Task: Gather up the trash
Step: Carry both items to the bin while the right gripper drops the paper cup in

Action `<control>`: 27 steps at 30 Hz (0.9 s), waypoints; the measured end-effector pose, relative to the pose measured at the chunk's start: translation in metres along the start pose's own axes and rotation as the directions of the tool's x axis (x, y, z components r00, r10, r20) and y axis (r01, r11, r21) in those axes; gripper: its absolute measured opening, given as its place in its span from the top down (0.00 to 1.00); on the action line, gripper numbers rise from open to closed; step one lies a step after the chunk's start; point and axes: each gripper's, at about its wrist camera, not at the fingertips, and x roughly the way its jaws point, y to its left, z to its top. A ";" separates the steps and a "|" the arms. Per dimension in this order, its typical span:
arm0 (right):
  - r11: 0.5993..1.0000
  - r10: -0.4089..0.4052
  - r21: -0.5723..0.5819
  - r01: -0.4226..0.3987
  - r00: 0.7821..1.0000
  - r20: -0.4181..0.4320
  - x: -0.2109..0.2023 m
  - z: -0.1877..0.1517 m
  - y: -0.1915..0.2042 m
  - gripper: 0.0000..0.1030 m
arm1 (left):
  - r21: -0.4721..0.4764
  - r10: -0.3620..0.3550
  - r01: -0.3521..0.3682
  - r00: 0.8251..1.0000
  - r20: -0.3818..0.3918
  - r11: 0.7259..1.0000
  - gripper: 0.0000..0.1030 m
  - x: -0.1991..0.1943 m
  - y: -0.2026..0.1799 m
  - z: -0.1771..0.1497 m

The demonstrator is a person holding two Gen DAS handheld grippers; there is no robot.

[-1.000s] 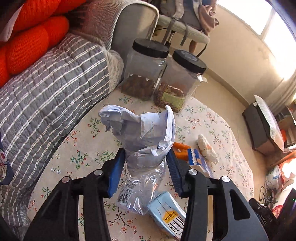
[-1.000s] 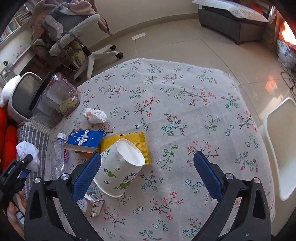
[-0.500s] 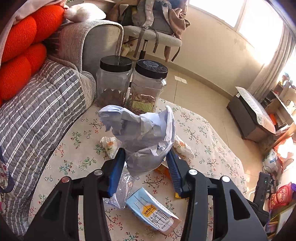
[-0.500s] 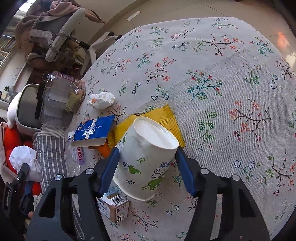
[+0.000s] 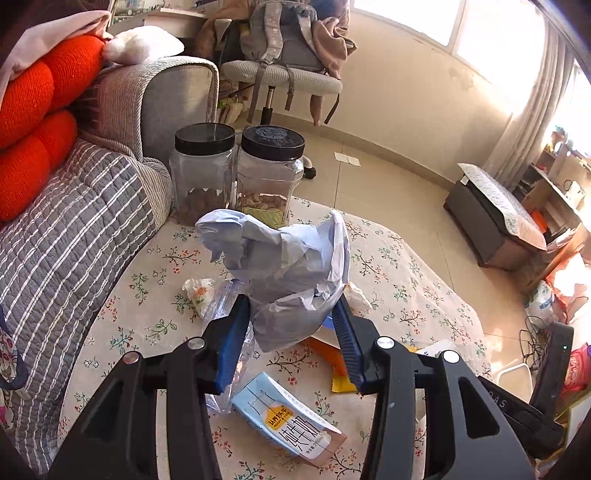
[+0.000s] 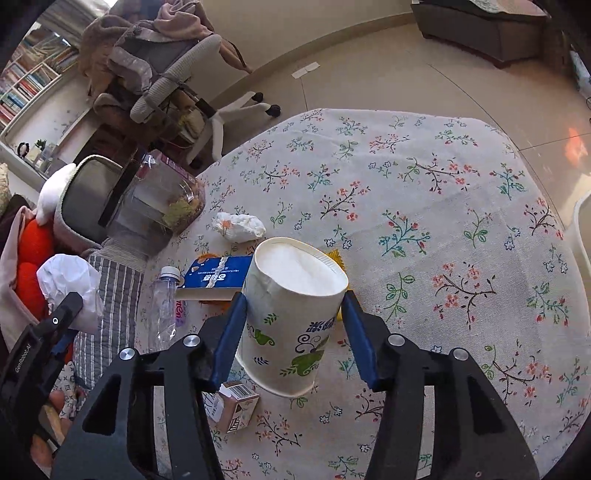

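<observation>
Right wrist: floral tablecloth (image 6: 424,206) on table, tiled floor (image 6: 388,85) beyond.

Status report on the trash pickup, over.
Left gripper shut on crumpled paper. Right gripper has just been closing, pads against paper cup. Bottle, blue box, tissue wad still on table.

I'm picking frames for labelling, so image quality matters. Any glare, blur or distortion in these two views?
Left wrist view: the window is blown out by sunlight, straight edges bow from the fisheye, but the crumpled paper is sharp. Right wrist view: even light, sharp paper cup, dark corners, a table edge that curves.
</observation>
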 end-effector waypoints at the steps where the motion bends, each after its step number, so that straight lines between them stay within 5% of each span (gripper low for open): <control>1: 1.000 -0.007 -0.017 0.007 1.000 0.022 -0.006 0.001 0.000 0.52 | 0.007 -0.004 0.004 1.000 0.001 1.000 0.55 -0.001 -0.004 0.000; 11: 0.972 -0.105 -0.177 0.156 0.958 0.267 -0.071 0.007 0.001 0.51 | 0.096 -0.045 0.041 0.998 0.035 0.995 0.55 -0.009 -0.047 -0.010; 27: 0.910 -0.273 -0.134 0.392 0.811 0.518 -0.151 0.009 -0.050 0.51 | 0.253 -0.103 0.067 0.986 0.132 0.965 0.55 -0.030 -0.129 -0.034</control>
